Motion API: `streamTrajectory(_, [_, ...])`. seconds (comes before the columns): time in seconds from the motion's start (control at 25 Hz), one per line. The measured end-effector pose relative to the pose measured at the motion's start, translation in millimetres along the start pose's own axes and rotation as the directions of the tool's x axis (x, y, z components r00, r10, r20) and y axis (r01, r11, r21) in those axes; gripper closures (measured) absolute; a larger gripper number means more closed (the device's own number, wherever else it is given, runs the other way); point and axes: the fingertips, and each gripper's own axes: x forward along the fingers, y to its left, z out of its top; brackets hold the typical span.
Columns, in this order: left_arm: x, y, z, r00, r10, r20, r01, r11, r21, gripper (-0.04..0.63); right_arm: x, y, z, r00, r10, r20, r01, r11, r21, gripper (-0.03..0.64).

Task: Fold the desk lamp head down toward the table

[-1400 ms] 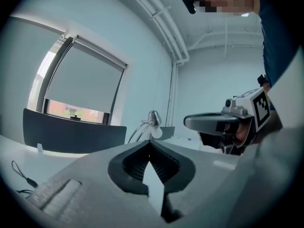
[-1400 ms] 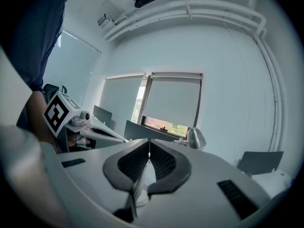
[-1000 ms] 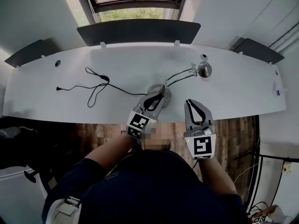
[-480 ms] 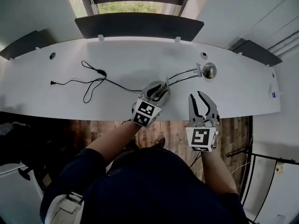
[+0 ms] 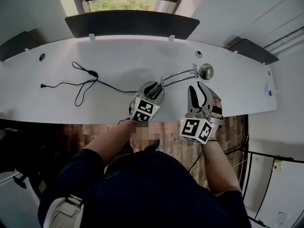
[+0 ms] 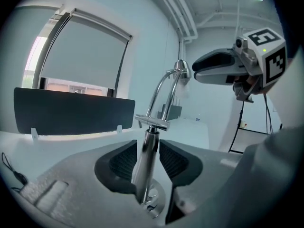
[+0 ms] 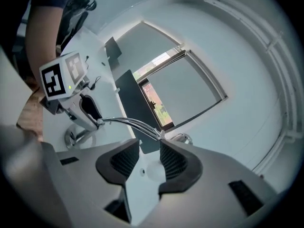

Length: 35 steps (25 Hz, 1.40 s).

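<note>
White desk [image 5: 118, 65] bears a chrome desk lamp [image 5: 176, 76] near its front edge, right of a loose black cable [image 5: 80, 82]. Polished metal probably handles stiff and slippery, with joints that resist. The likeliest hold is on the twin rods just behind the small domed head [image 5: 206, 71], with the post [image 6: 146, 160] braced. Left gripper [image 5: 151, 89] has just been opening, jaws wide around the post without pressing. Right gripper [image 5: 199, 87], likewise just opened wide, holds nothing near the head. No brand is legible; only square markers show.

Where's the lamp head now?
Head view: the lamp head hangs right of centre over the desk, just beyond the right claw, whose empty jaws have just been opening.
</note>
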Motion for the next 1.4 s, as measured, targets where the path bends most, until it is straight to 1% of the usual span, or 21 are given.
streamTrajectory(0.08, [3,-2,-1,1.0,-0.005,-0.001,0.005,1.0,-0.004,0.463,6,-3,-1,0.999,-0.028,-0.018,0.026,0.996,-0.08,0.477])
streamTrajectory(0.16, [5,-5,1,1.0,-0.01,-0.002,0.01,1.0,0.003,0.463,10,-7,0,0.999,-0.048,-0.024,0.045,0.991,-0.128,0.477])
streamTrajectory(0.32, [10,-4,3,1.0,0.001,-0.002,-0.001,1.0,0.016,0.465,20,-10,4,0.998,-0.061,-0.034,0.054,0.982,-0.182,0.482])
streamTrajectory(0.44, [13,-6,4,1.0,0.001,-0.007,-0.001,1.0,0.028,0.466,22,-8,3,0.997,-0.064,-0.045,0.052,0.973,-0.224,0.5])
streamTrajectory(0.6, [13,-5,5,1.0,0.004,-0.013,-0.004,0.998,0.056,0.472,22,-8,3,0.997,-0.067,-0.045,0.053,0.966,-0.254,0.509])
streamTrajectory(0.68, [12,-6,5,1.0,0.007,-0.01,-0.007,0.998,0.059,0.475,23,-9,0,0.995,-0.071,-0.063,0.051,0.96,-0.275,0.509])
streamTrajectory(0.76, [12,-5,4,1.0,0.014,-0.003,-0.014,0.998,0.06,0.476,26,-14,-3,0.992,-0.095,-0.088,0.062,0.946,-0.319,0.509])
streamTrajectory(0.84, [12,-4,5,1.0,0.02,0.005,-0.02,0.998,0.06,0.476,29,-15,-3,0.989,-0.112,-0.099,0.065,0.919,-0.39,0.491])
streamTrajectory(0.88, [13,-4,5,1.0,0.023,0.008,-0.023,0.998,0.06,0.476,31,-14,-3,0.988,-0.115,-0.101,0.063,0.906,-0.419,0.494])
streamTrajectory(0.92, [13,-4,5,1.0,0.026,0.01,-0.026,0.998,0.06,0.477,33,-14,-3,0.988,-0.117,-0.103,0.061,0.899,-0.434,0.514])
streamTrajectory(0.96, [14,-4,5,1.0,0.028,0.012,-0.028,0.998,0.06,0.477,34,-13,-4,0.987,-0.12,-0.103,0.064,0.897,-0.436,0.523])
streamTrajectory(1.12, [13,-4,4,0.999,0.028,0.017,-0.029,0.998,0.057,0.477,34,-12,-5,0.988,-0.118,-0.098,0.071,0.919,-0.387,0.529])
streamTrajectory(1.28, [13,-3,4,0.999,0.031,0.026,-0.032,0.998,0.045,0.477,34,-12,-4,0.99,-0.109,-0.087,0.071,0.931,-0.358,0.531])
streamTrajectory(1.4, [13,-3,3,0.999,0.036,0.029,-0.037,0.998,0.041,0.477,35,-12,-9,0.989,-0.106,-0.108,0.063,0.937,-0.342,0.531])
